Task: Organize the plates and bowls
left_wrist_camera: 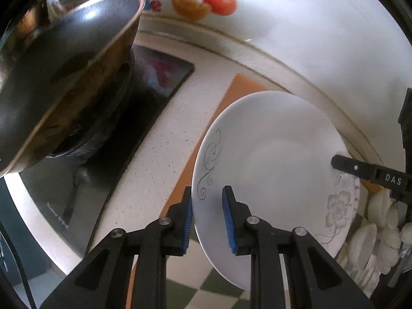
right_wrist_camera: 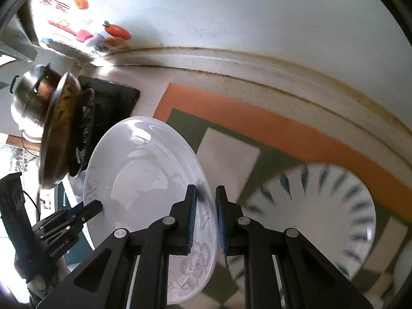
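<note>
Both tools, left tool (left_wrist_camera: 207, 221) at seven o'clock and right tool (right_wrist_camera: 206, 221) at three, clamp the white plate (left_wrist_camera: 273, 159) clear of the bench (left_wrist_camera: 154, 159); next, stack it on the striped plate (right_wrist_camera: 322, 213).

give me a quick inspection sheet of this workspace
surface: speckled counter under an orange-edged checked mat
job's things: white floral plate held at opposite rims; blue-dashed plate on the mat; small white bowls at right
clutter: wok on the stove
grippers: left gripper and right gripper, jaws shut on the plate rim
cables: thin black wire at far left
surroundings: white wall with fruit stickers
</note>
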{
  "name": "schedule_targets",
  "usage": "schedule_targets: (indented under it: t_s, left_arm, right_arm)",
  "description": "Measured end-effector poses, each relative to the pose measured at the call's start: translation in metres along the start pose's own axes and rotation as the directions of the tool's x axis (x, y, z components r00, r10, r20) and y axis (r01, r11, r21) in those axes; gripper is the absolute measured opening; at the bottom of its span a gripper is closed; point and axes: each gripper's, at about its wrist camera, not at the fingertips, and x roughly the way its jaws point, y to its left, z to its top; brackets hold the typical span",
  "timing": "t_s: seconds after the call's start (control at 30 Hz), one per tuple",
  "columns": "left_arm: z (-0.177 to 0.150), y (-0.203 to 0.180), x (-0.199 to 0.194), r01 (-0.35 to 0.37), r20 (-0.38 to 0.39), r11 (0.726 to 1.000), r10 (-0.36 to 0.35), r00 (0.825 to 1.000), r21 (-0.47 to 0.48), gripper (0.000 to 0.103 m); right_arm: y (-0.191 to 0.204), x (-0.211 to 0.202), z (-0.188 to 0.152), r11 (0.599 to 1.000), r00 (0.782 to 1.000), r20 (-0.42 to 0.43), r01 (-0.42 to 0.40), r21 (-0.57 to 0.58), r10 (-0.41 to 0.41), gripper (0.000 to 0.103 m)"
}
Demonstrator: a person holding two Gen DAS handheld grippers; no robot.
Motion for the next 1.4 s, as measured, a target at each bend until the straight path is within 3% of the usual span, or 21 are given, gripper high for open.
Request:
schedule_targets:
  t_s: [0.37,0.53,0.77,1.1,1.4]
  left_arm:
    - [-0.061,-0.053,-0.048,0.093,-0.015,0.977,-0.092,0.996,0.192,0.02]
    - [-0.087,-0.076,-0.037,0.12,-0.062,0.95,-0.107,0.992,0.288,0.02]
    - [-0.119,-0.105,-0.012,0.158,-0.138,0.906,-0.111,0.984,0.393,0.02]
    - [-0.149,-0.134,0.023,0.136,-0.192,0.856,-0.044,0.98,0.499,0.02]
    - [-0.161,-0.143,0.04,0.111,-0.216,0.845,0.005,0.976,0.523,0.023]
  right_arm:
    - [-0.029,-0.086,-0.135,0.987,0.995,0.101,-0.007,0.161,-0.009,0.014]
    - [-0.051,-0.104,-0.2,0.967,0.991,0.132,-0.006,0.253,-0.028,0.013]
    - [-0.079,-0.098,-0.276,0.925,0.989,0.136,-0.003,0.379,-0.053,0.013]
    - [-0.11,-0.072,-0.333,0.877,0.991,0.123,-0.008,0.48,-0.059,0.013]
    - [-0.122,-0.064,-0.337,0.875,0.993,0.104,0.004,0.485,-0.062,0.013]
